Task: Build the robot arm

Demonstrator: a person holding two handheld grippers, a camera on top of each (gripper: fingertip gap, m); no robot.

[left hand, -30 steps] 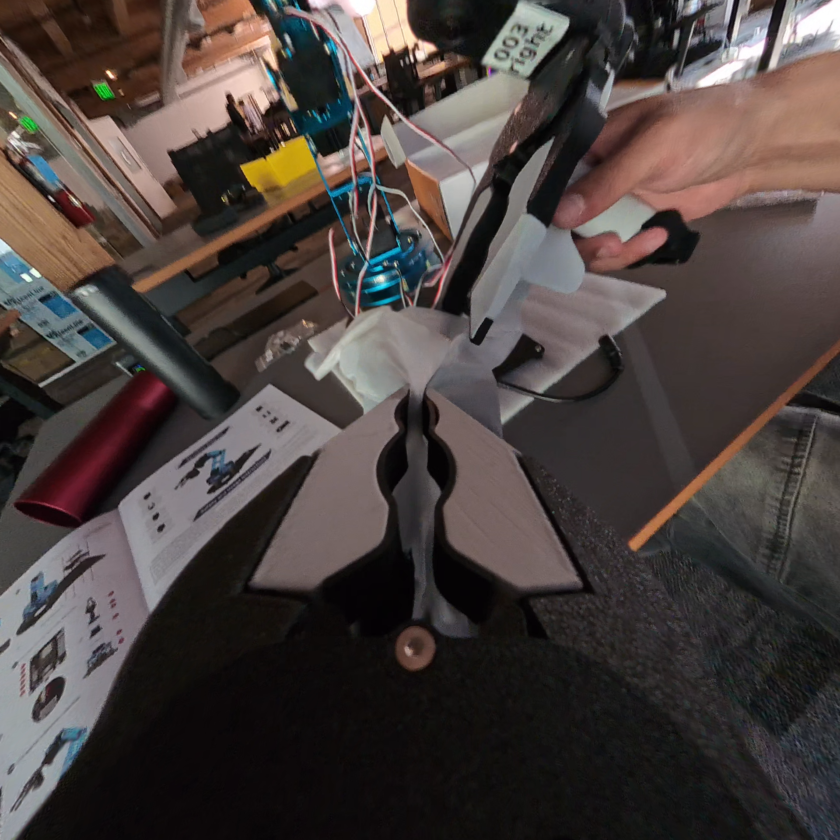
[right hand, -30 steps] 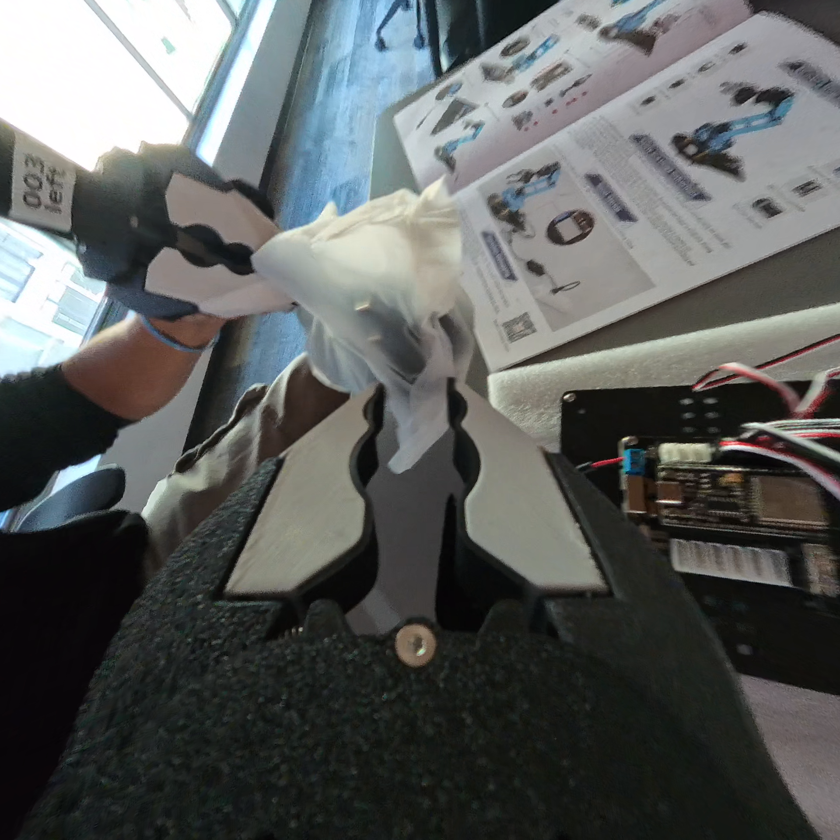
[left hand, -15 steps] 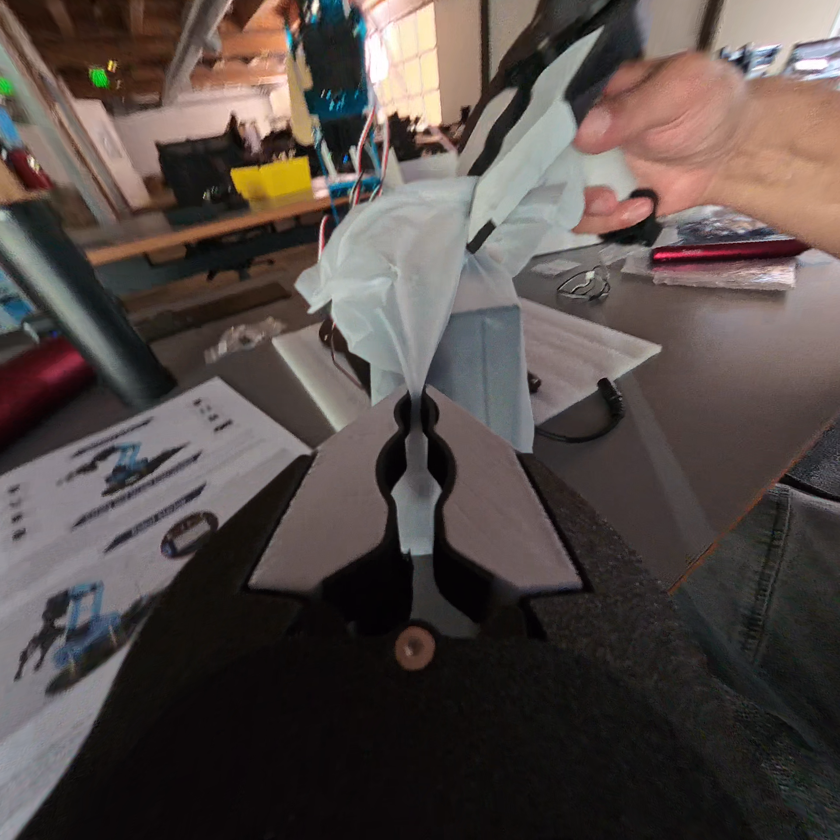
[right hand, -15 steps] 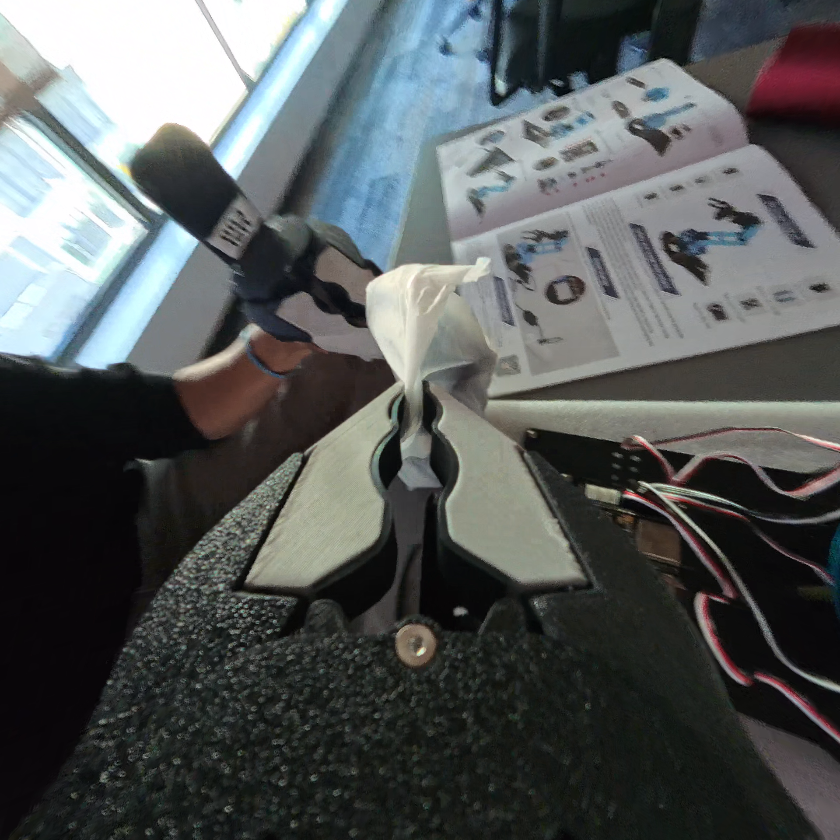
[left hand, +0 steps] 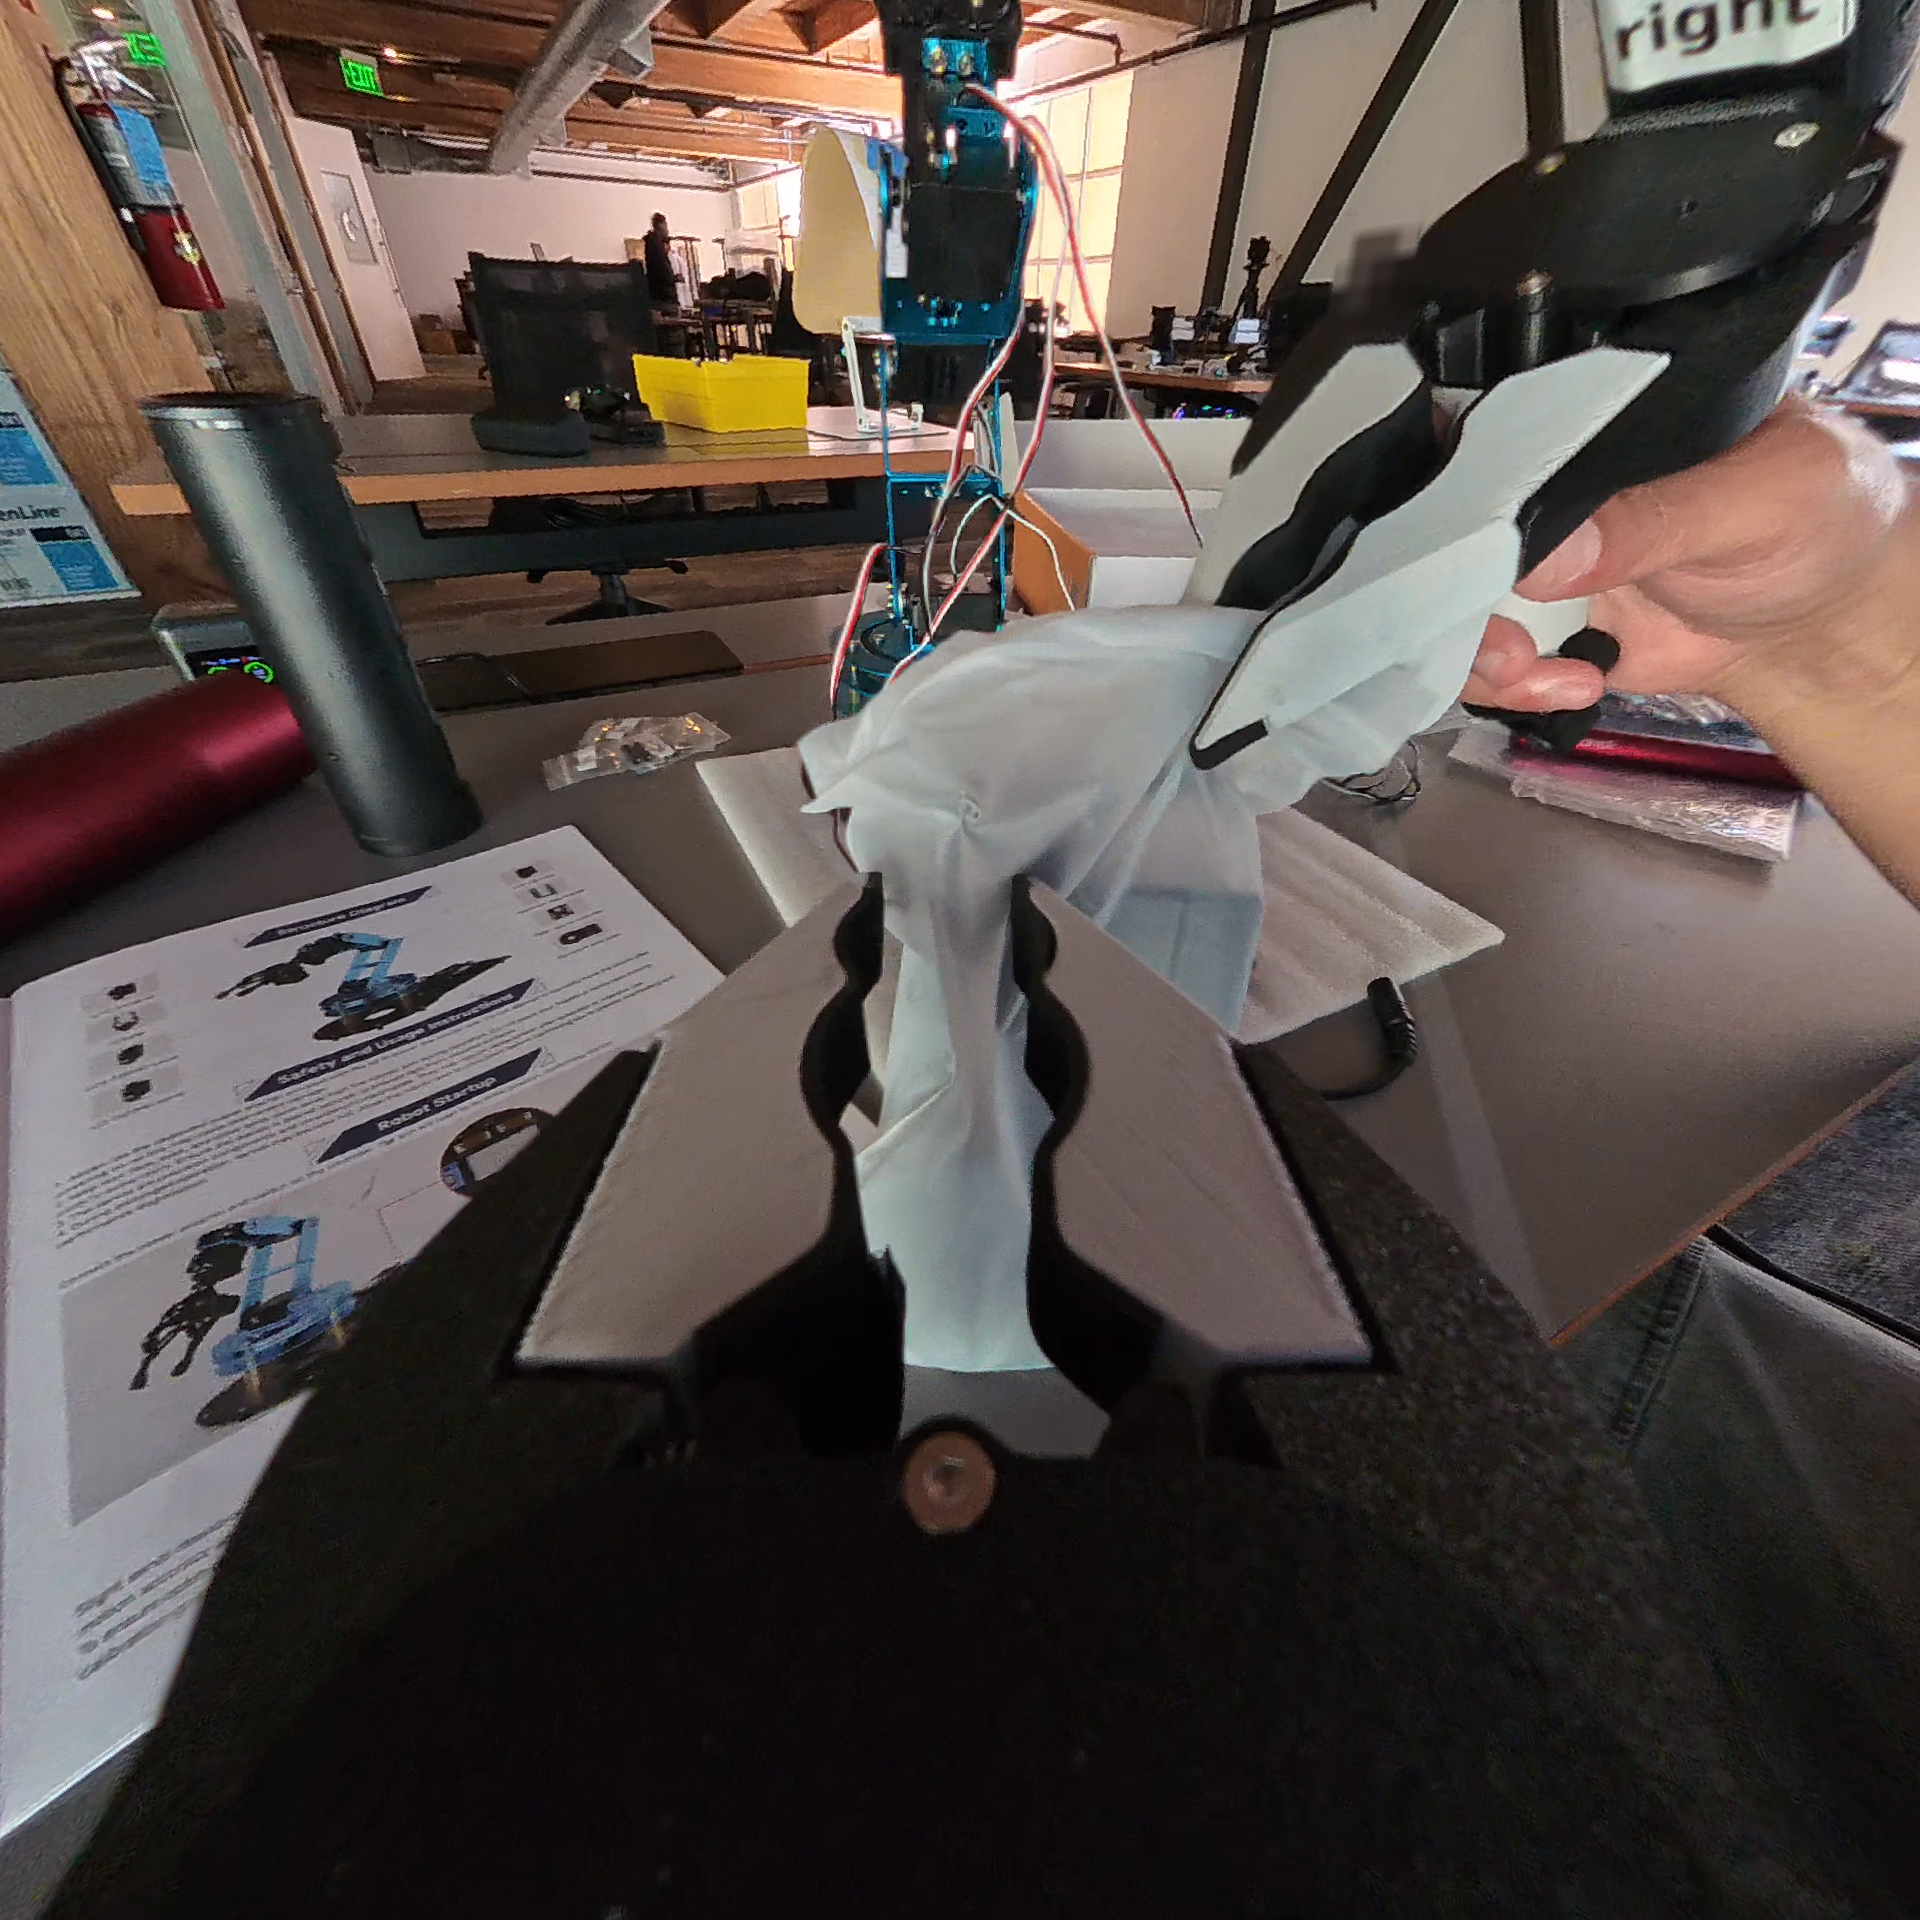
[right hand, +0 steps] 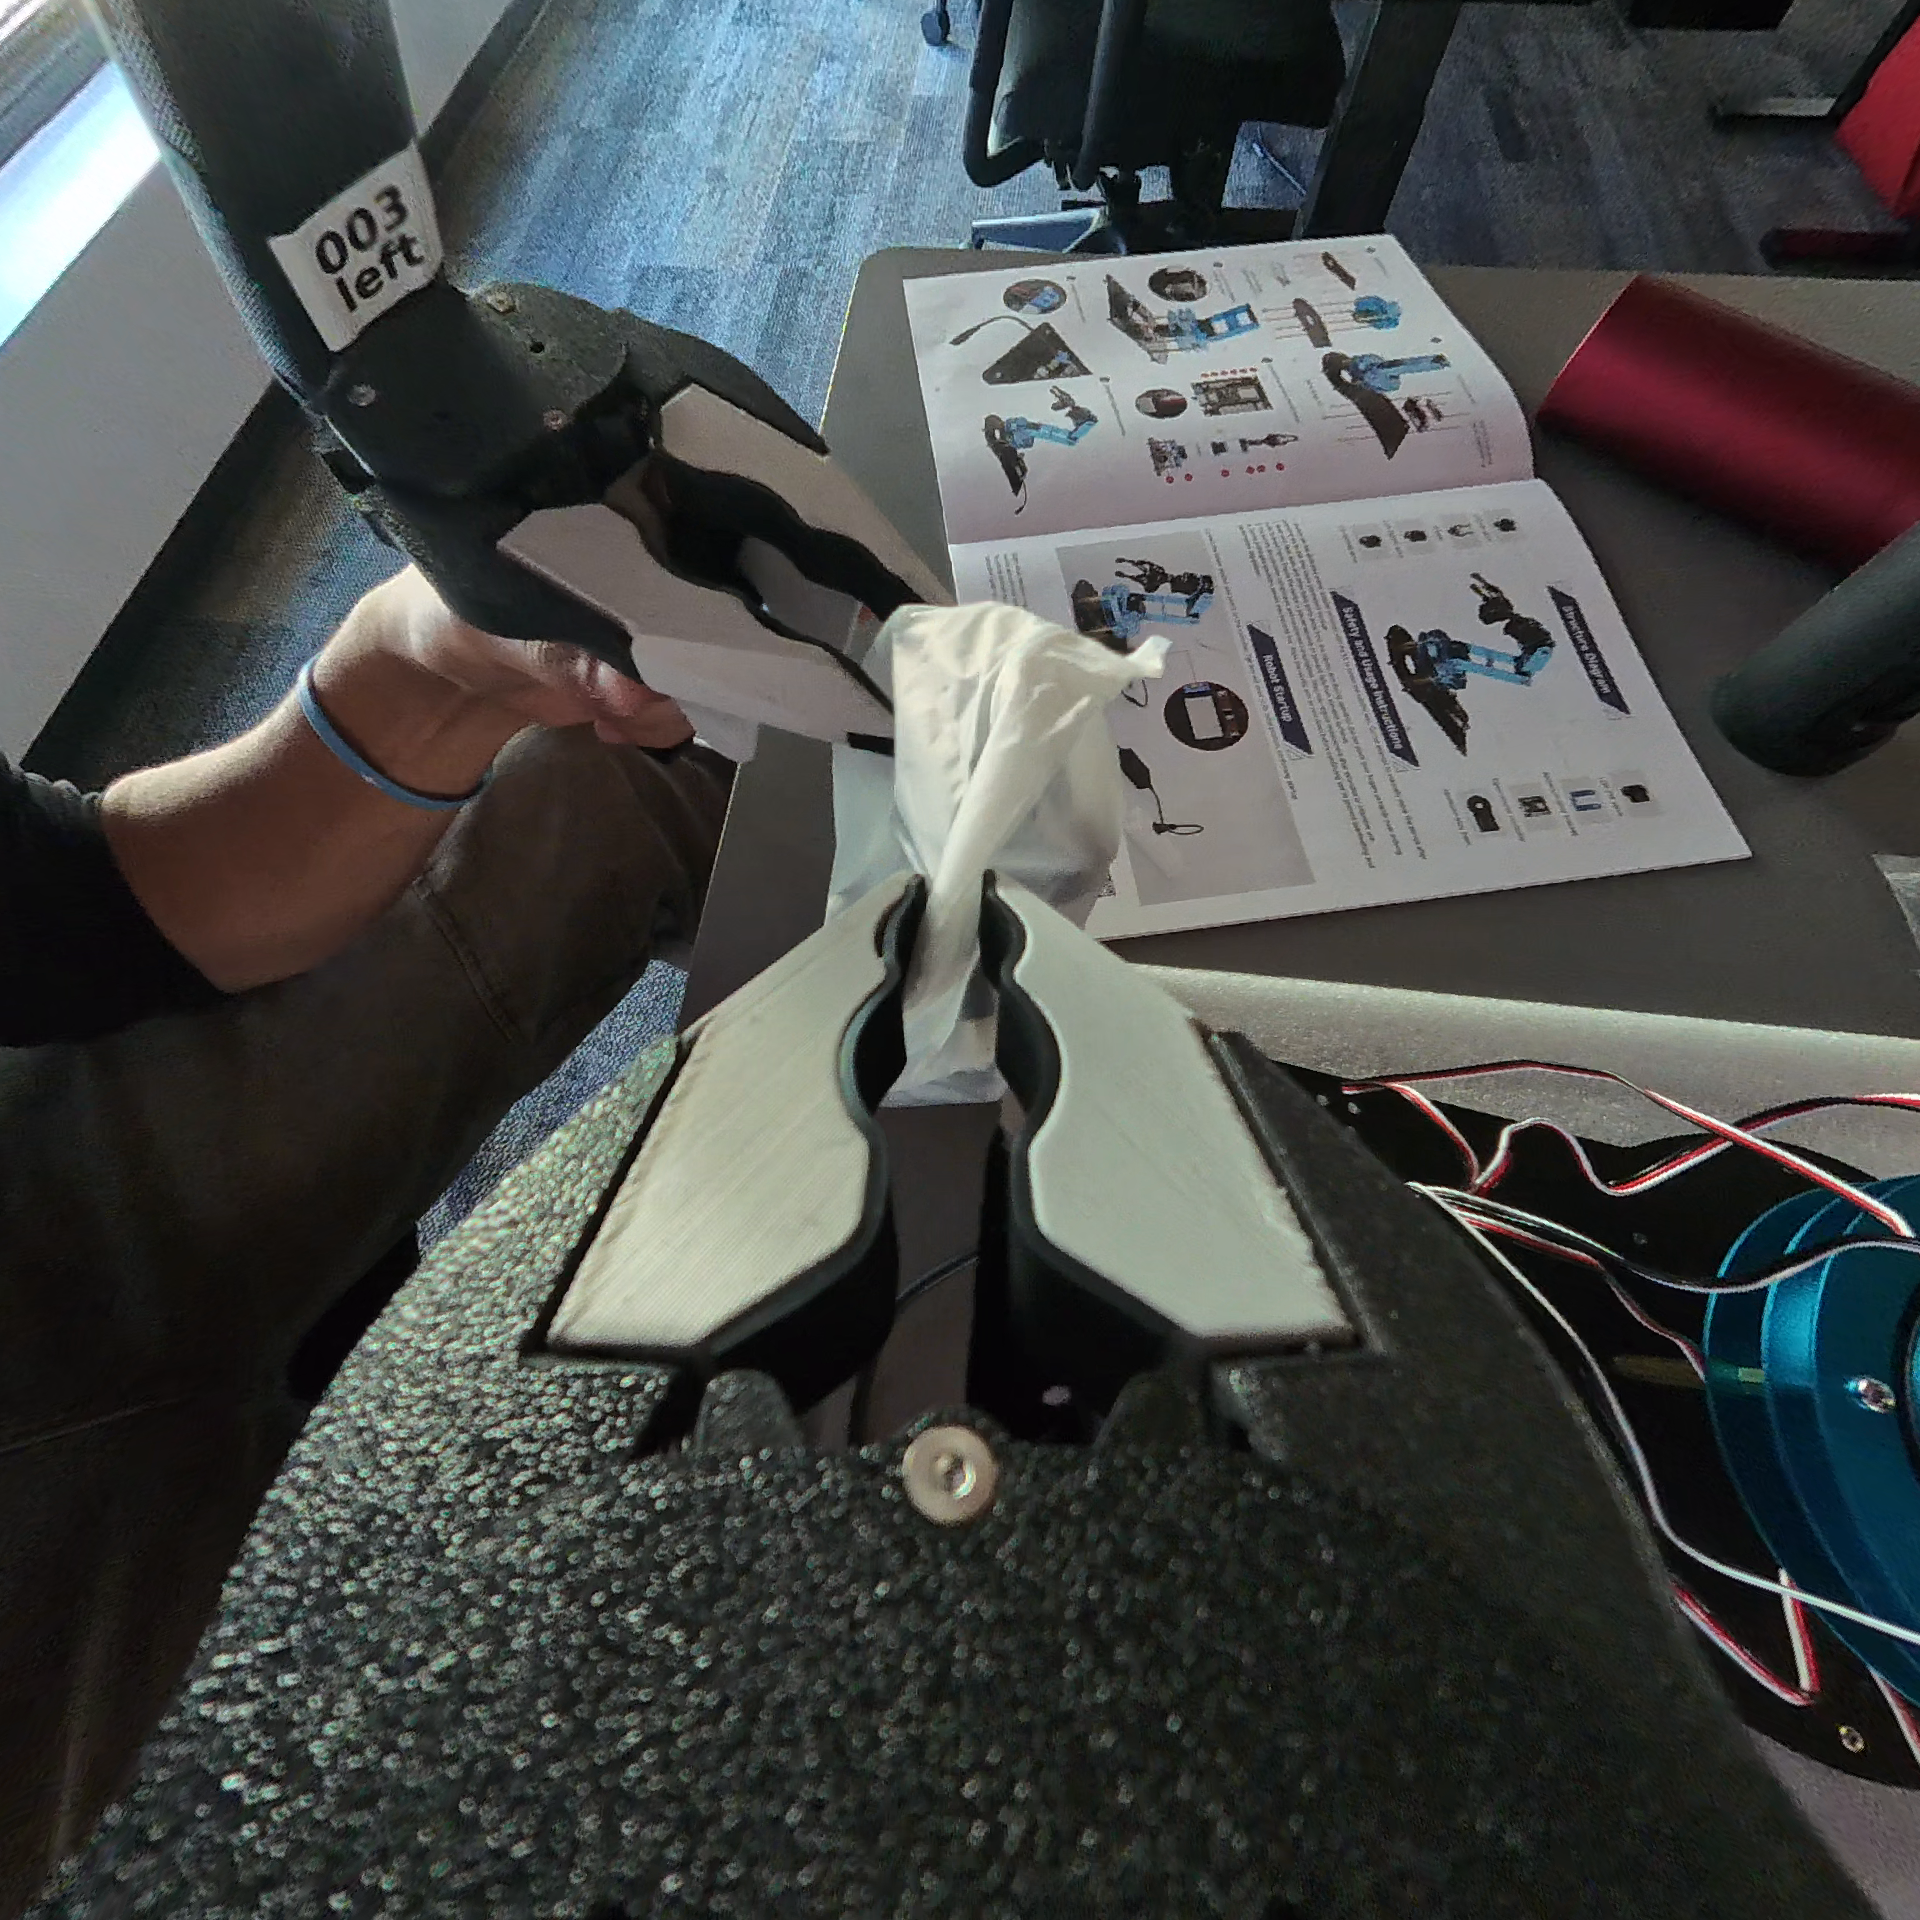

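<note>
A crumpled white tissue (left hand: 1023,790) is hanging mid-frame, stretching upper right above the dark table (left hand: 1662,1039).

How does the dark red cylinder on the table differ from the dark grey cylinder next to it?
The dark red cylinder lies on its side; the dark grey cylinder stands upright. The red one looks thicker and has a matte red finish, while the grey one is slimmer with a metallic sheen. Both are plain tubes resting on the dark table beside the open illustrated booklet.
</note>
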